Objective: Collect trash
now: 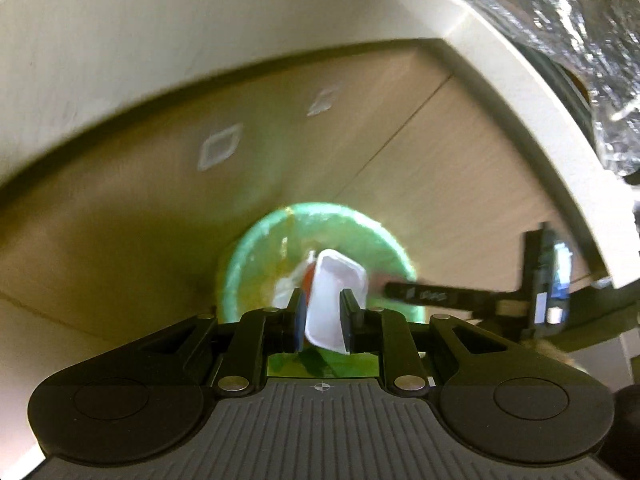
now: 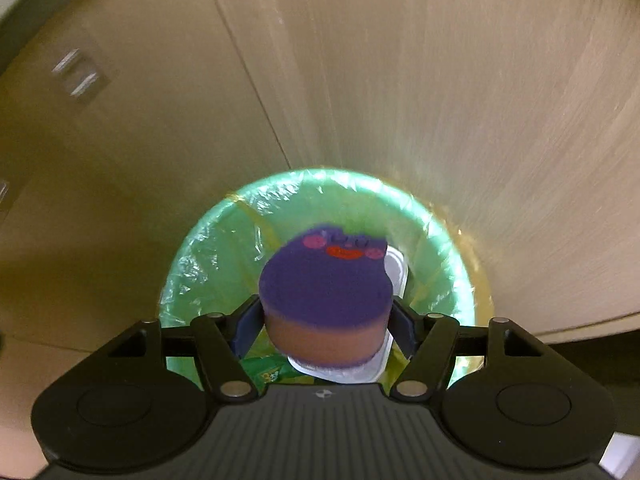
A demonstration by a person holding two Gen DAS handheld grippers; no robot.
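I see a green bin [image 2: 436,248] below both of my cameras. It has a clear bag [image 2: 192,272] pulled over its rim, and it stands on a pale wood floor [image 2: 440,80].

My left hand-held gripper [image 1: 323,312] is pinching a small white cup [image 1: 335,300]. The cup sits between the two fingers [image 1: 349,322], tipped on its side with the open end facing up and away. It has a bit of red on its left edge. It hangs right over the mouth of the bin [image 1: 256,248].

My right hand-held gripper [image 2: 325,330] is pinching a sponge [image 2: 326,284]. The sponge is purple on top and orange below. The top has a little face with pink cheeks and a red mouth. The fingers [image 2: 402,330] press on its two sides. It also hangs over the bin.

Under the sponge, inside the bin, I see something white [image 2: 394,276] with a raised rim. It may be the same white cup, but I cannot tell. Some green printed wrapper [image 2: 268,372] lies down in the bin too.

In the left camera, the other gripper [image 1: 440,294] shows on the right side, next to the bin. A cream board [image 1: 520,112] curves across the top, and shiny crinkled foil [image 1: 580,40] lies past it in the corner. The pictures are blurry.
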